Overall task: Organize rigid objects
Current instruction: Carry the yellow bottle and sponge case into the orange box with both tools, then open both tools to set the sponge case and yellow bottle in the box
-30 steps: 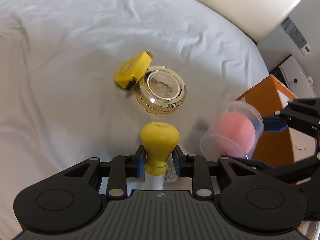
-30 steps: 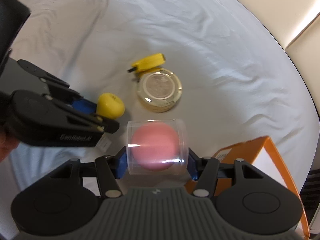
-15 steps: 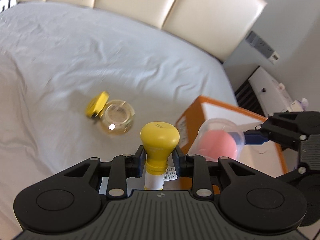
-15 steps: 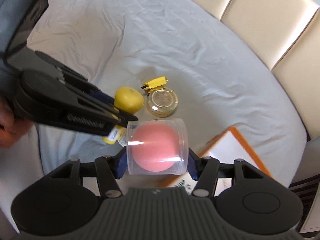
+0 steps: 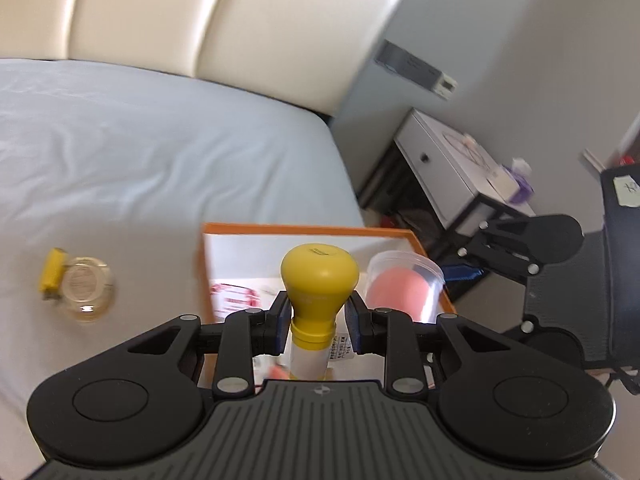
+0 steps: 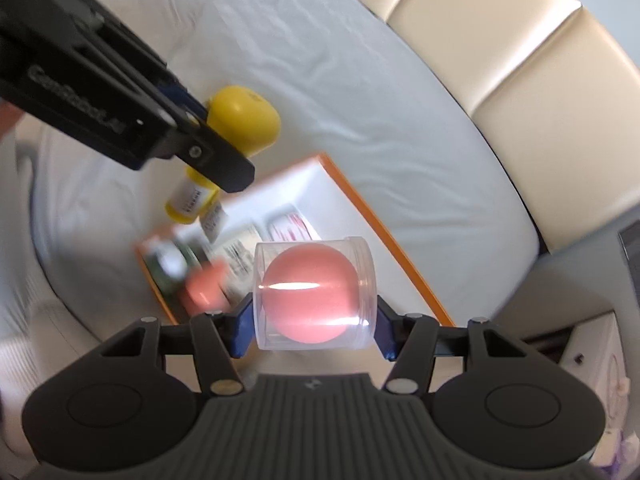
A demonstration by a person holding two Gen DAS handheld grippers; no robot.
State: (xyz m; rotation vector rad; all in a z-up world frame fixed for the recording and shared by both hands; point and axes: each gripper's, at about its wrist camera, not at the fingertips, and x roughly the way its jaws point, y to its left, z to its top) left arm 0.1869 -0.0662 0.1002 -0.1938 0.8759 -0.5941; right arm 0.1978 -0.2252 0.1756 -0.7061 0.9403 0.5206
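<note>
My left gripper (image 5: pixel 319 320) is shut on a yellow-capped bottle (image 5: pixel 318 276), held above the orange box (image 5: pixel 304 229). The bottle also shows in the right wrist view (image 6: pixel 240 120). My right gripper (image 6: pixel 316 320) is shut on a clear tub with a pink sponge (image 6: pixel 310 292), also over the orange box (image 6: pixel 384 236). The tub shows in the left wrist view (image 5: pixel 402 286), just right of the bottle. A gold round compact (image 5: pixel 86 290) and a yellow tape measure (image 5: pixel 50 274) lie on the white bed sheet, left of the box.
The orange box holds several items, among them a pink bottle (image 6: pixel 204 288) and printed packets (image 6: pixel 288 226). A cream padded headboard (image 5: pixel 224 32) stands behind the bed. A white nightstand (image 5: pixel 452 168) and a black chair (image 5: pixel 616 280) are to the right.
Both grippers have lifted and swung right with their objects, from above the compact to above the orange box. The compact and tape measure stay on the sheet.
</note>
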